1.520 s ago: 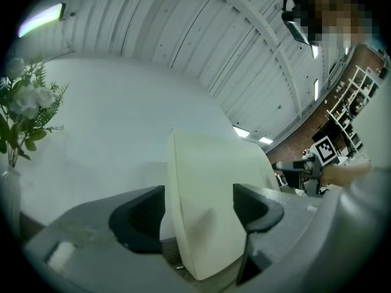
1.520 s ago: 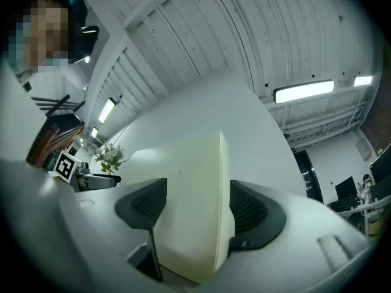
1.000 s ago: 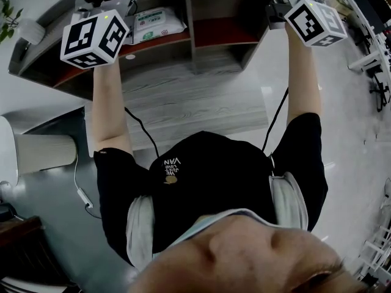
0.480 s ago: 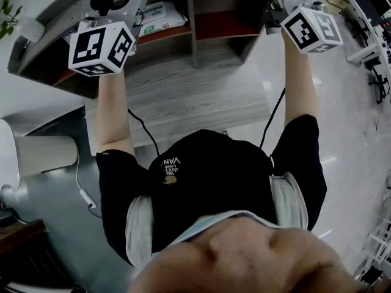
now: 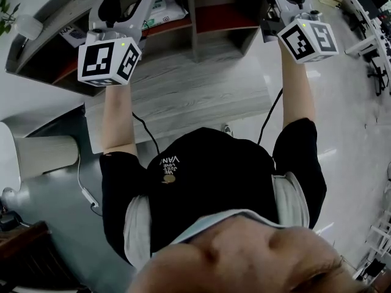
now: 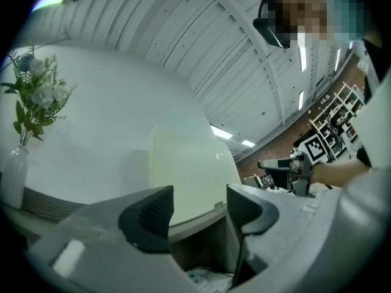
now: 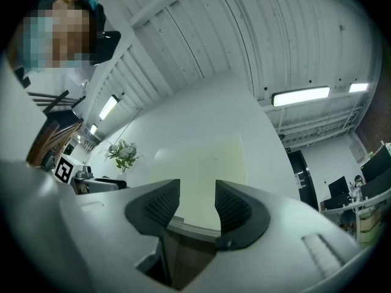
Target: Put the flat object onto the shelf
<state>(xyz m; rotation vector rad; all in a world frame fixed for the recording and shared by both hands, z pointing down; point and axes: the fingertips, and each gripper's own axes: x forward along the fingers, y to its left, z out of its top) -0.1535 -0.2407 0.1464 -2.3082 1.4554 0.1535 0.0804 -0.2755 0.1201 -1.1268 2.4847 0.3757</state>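
Observation:
A pale cream flat panel stands upright on the grey shelf top, against the white wall; the right gripper view also has the panel. My left gripper points up at it from in front of the shelf edge, apart from it. Its jaws have just been closing with nothing between them. My right gripper faces the same panel, also empty, and its jaws have just been closing too. In the head view both marker cubes, the left and the right, hover before the shelf unit. The panel is out of that view.
A white packet lies in the shelf's left compartment. A white vase of flowers stands on the shelf top, left of the panel. A wood-grain desk surface lies below the compartments. A pale cylinder stands at the left, office furniture at the right.
Both grippers have come down and back from the shelf toward the person. The shelf has slid up in the head view. The jaws of both look narrower.

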